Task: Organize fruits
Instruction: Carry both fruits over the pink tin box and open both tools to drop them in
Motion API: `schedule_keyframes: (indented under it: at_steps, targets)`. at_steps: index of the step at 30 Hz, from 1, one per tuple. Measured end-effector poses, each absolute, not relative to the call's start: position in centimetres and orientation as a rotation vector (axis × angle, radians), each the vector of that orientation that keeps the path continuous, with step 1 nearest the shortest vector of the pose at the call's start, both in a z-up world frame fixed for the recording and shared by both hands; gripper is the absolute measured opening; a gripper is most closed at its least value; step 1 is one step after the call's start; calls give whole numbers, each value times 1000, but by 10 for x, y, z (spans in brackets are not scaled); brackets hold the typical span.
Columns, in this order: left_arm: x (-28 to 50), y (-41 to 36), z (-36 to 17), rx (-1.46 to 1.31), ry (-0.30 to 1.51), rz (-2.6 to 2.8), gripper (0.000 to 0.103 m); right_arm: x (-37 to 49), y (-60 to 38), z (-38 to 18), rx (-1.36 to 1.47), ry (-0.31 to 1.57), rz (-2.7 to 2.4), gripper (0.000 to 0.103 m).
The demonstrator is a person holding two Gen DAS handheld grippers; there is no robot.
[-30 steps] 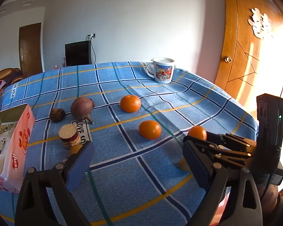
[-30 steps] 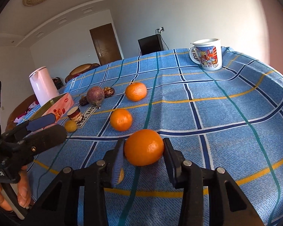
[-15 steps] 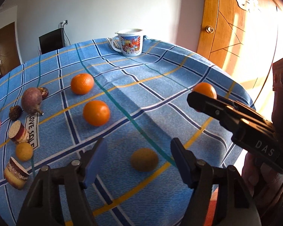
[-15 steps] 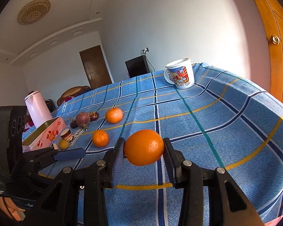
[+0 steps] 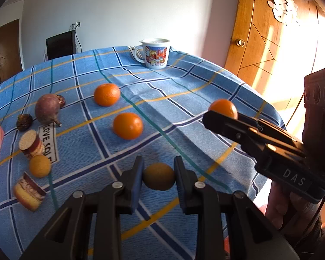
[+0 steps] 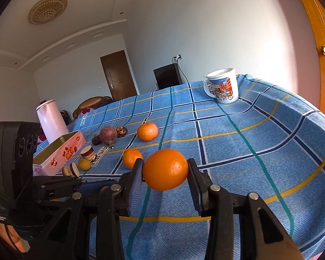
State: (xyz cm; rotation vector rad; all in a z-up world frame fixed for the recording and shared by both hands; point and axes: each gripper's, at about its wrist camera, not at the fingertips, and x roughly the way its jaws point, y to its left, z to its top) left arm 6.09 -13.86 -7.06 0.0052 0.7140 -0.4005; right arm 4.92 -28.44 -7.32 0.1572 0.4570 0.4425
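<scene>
The left gripper (image 5: pixel 158 174) has just been closing, and its fingers (image 5: pixel 138 173) now press on both sides of a small brown fruit (image 5: pixel 159 176) that sits on the surface (image 5: pixel 205 80), close to the near edge. The right gripper (image 6: pixel 165 170) has its fingers (image 6: pixel 136 173) tight on a big orange (image 6: pixel 165 169), which hangs in the air above the cloth.

To do this step well, I think the left hand should lift the brown fruit straight up and slowly, because it is round and could slip or roll off the near edge. The squeeze should be soft so the fruit does not get squashed. The right hand should keep the big orange level and out of the other hand's way, since the two grippers are near each other.

A bit farther on lie two more oranges, a nearer orange (image 5: pixel 127 125) and a farther orange (image 5: pixel 107 94). To the left there is a small yellow ball-like fruit (image 5: pixel 40 165), two little cakes (image 5: pixel 31 144), a purple fruit (image 5: pixel 47 108) and some dark dried bits (image 5: pixel 23 121). A pink box (image 6: pixel 60 153) stands at the left side, with a pink kettle (image 6: pixel 51 121) behind it.

The surface wears a blue cloth (image 6: pixel 260 143) with yellow, green and dark lines. At the far end stands a painted mug (image 5: pixel 155 53). Behind it the room has white walls, a black screen (image 5: pixel 60 44), a dark brown door (image 6: pixel 119 75) and, on the right, a shiny wooden door (image 5: pixel 266 36) with bright sun on it
</scene>
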Motion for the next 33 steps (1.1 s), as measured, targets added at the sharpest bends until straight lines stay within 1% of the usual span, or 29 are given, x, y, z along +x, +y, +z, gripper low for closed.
schedule_keyframes:
  at_steps: [10,20,33]
  targets:
    - [47,-39,-47,-71,593,-202,30,51,-205,-43,44,439,620,42]
    - [40,60,-36,-114,535,17,30,61,-104,-6,-93,413,777,42]
    - [43,133,-38,-103,532,215,30,91,3,-5,-205,465,861,42]
